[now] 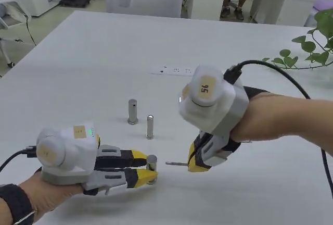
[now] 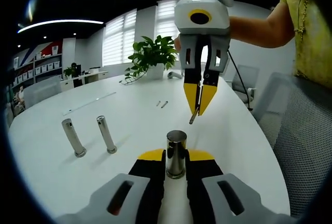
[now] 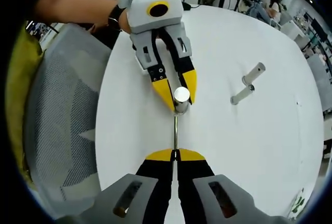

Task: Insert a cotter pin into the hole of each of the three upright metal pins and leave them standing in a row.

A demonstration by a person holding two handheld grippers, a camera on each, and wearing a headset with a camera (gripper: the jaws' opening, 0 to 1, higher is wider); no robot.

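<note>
Left hand-held gripper point(image 1: 146, 169) clamps upright metal pin point(image 2: 176, 153); right hand-held gripper point(image 1: 193, 164) pinches cotter pin point(image 1: 176, 163).

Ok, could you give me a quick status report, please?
Left gripper shut on near metal pin, upright. Right gripper shut on cotter pin, tip aimed at it, not yet in. Two other metal pins stand behind, apart.
</note>
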